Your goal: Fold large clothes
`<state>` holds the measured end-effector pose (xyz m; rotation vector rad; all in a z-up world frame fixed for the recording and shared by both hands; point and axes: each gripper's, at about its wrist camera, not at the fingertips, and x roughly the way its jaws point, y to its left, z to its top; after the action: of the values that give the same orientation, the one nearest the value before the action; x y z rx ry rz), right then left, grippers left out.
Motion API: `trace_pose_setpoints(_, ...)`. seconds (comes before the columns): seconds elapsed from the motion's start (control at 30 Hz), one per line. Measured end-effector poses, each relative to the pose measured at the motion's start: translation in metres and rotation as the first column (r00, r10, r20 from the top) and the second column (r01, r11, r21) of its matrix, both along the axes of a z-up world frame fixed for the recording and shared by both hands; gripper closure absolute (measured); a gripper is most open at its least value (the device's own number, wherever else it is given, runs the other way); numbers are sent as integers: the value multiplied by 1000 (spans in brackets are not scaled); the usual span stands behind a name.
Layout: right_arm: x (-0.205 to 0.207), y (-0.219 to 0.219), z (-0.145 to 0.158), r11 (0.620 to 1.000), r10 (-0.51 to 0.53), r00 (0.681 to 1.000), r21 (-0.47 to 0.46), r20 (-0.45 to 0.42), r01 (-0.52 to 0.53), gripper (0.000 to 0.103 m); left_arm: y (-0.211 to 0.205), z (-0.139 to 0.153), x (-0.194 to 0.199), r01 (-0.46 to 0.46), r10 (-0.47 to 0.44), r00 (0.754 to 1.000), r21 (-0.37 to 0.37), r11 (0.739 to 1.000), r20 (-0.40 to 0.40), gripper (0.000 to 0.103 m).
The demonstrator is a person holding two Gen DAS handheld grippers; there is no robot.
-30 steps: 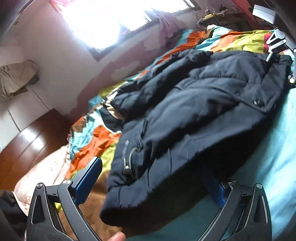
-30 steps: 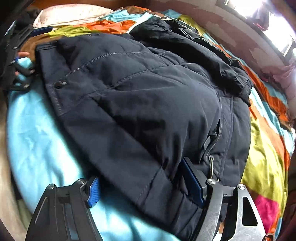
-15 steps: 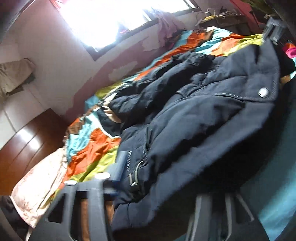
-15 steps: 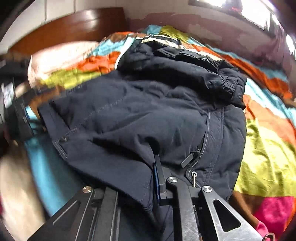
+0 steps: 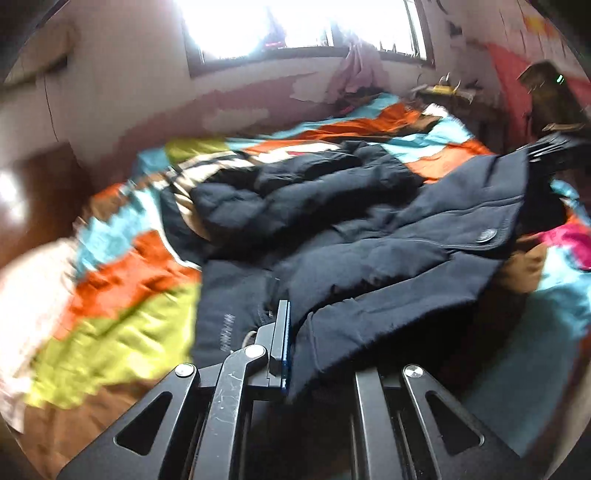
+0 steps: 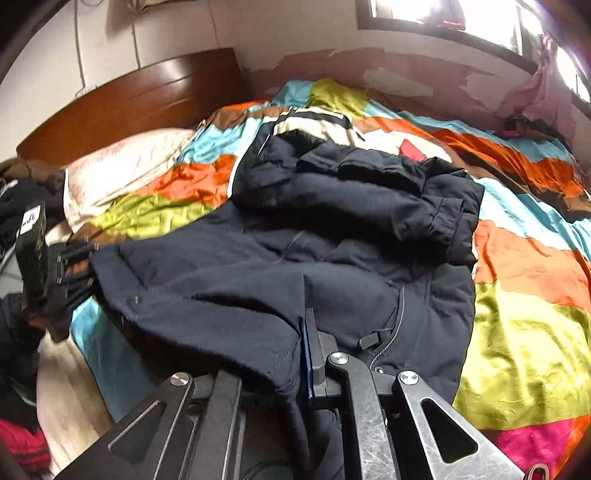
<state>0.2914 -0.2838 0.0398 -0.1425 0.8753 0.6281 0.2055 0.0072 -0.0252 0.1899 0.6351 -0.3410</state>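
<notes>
Left wrist view, bedroom: I have both grippers clamped on the lower hem of a dark navy padded jacket [image 5: 369, 236] — left gripper [image 5: 295, 332] pinching the edge near one corner, jaws closed w/ fabric between. Right gripper [image 6: 301, 354] likewise clenched on the hem by the zipper, cloth bunched over its inner finger. Jacket lies across the near half of the bed, on a multicolour patchwork quilt [image 6: 517, 332], sleeves heaped toward the bed's far side, hem lifted off the sheet.

Risk, as I judge it: padded fabric is thick & slippery, so one pinch could slide off mid-fold and the half drops crooked. Grip may also hold only the top layer — the lining would then sag. Loose sleeves piled up top could get trapped in the fold, leaving a lump.

Around: pillow [image 6: 122, 166] at the head end by the wooden headboard [image 6: 129, 103], dark clothes [image 6: 14, 206] heaped at the bed's left edge, window [image 5: 295, 26] glare behind. Nothing sits on the jacket itself; the sleeve pile is the main obstacle.
</notes>
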Motion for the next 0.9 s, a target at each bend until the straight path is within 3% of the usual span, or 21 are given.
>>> trace_pose_setpoints(0.13,12,4,10,1000,-7,1000,10,15,7,96,-3,-13,-11,54,-55,997,-12,998,-58,87)
trace_pose_setpoints(0.27,20,11,21,1000,-3,999,12,32,3,96,-20,-21,-31,141,-140,989,23,990,-44,49)
trace_pose_setpoints(0.3,22,13,22,1000,-2,999,8,34,1,96,-26,-23,-35,154,-153,988,42,987,-36,45)
trace_pose_setpoints(0.5,20,16,19,1000,12,999,-6,29,-12,96,-52,-54,-42,245,-230,969,232,941,-90,45)
trace_pose_setpoints(0.67,-5,9,-4,995,63,998,-74,-11,-64,95,-57,-86,-45,229,-202,973,394,890,-110,45)
trace_pose_setpoints(0.83,-32,0,-43,980,88,994,-170,-69,-99,90,-60,-97,-40,190,-162,982,467,863,-101,43)
trace_pose_setpoints(0.9,-38,-2,-57,974,100,990,-192,-98,-117,83,-60,-98,-38,176,-148,984,471,865,-96,46)
